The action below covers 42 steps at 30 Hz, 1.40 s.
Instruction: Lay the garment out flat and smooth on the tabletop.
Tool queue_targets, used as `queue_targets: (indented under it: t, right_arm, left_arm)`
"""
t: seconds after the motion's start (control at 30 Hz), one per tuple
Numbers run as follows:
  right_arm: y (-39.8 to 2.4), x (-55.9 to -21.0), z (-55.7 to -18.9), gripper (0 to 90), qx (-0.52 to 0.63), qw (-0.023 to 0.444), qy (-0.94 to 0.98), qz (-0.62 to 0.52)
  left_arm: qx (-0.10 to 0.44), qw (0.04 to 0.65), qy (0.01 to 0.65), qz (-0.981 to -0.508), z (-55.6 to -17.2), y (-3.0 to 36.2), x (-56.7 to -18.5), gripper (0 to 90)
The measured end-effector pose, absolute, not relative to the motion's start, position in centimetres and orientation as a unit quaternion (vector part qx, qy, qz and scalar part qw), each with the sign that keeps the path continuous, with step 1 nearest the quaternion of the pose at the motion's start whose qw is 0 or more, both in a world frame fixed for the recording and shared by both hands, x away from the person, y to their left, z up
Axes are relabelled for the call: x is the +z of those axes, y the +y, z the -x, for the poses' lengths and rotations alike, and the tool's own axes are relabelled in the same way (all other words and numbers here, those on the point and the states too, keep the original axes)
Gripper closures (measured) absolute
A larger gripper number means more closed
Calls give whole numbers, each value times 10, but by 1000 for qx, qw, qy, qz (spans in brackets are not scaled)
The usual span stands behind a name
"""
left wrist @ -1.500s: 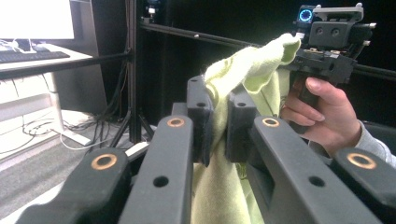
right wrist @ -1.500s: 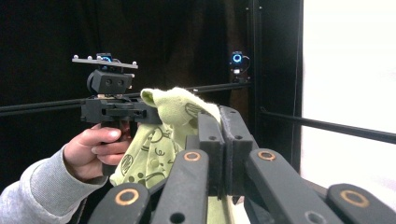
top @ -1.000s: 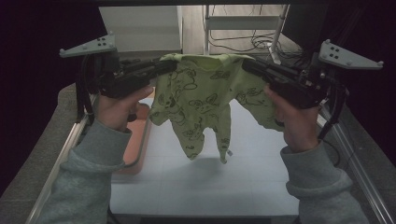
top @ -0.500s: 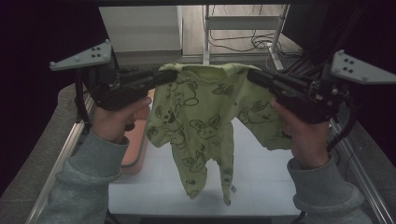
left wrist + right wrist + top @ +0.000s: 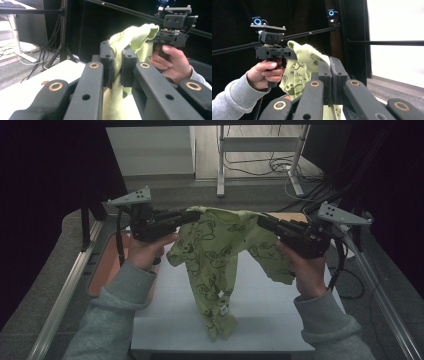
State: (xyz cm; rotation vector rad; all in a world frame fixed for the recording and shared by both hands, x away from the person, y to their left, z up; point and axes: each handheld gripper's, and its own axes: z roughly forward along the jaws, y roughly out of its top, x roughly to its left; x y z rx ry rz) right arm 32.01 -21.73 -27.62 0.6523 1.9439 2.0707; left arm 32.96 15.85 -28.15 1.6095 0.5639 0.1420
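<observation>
A light green baby sleepsuit (image 5: 220, 255) with dark cartoon prints hangs in the air between my two grippers, its legs dangling down to the white table mat (image 5: 260, 320). My left gripper (image 5: 189, 215) is shut on the garment's left shoulder, and the green cloth (image 5: 117, 72) is pinched between its jaws. At the right shoulder my right gripper (image 5: 262, 221) is shut on the fabric (image 5: 312, 58). Each gripper view also shows the opposite gripper and the hand holding it farther off.
An orange-brown tray (image 5: 107, 270) lies at the mat's left edge under the left forearm. Metal rails (image 5: 65, 295) run along both table sides. A white stand (image 5: 260, 160) and cables sit on the floor beyond the table.
Both grippers have lowered and moved away from the camera with the sleepsuit still stretched between them. Its legs now reach down to the mat.
</observation>
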Motion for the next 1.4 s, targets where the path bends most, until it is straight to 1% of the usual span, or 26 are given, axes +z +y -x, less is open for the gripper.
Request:
queue_targets:
  t: [0.43,1.03,1.4]
  right_arm:
    - [-209,-288,-334,881,694,109,670,-238]
    - [-210,-333,-369,881,670,86,677,-293]
    - [-214,-350,-374,880,661,80,681,-305]
  left_arm:
    - [64,645,267,-713,-343,165,-296,826]
    - [44,618,297,-727,-370,158,-342,825]
    - [40,607,305,-733,-376,154,-356,823]
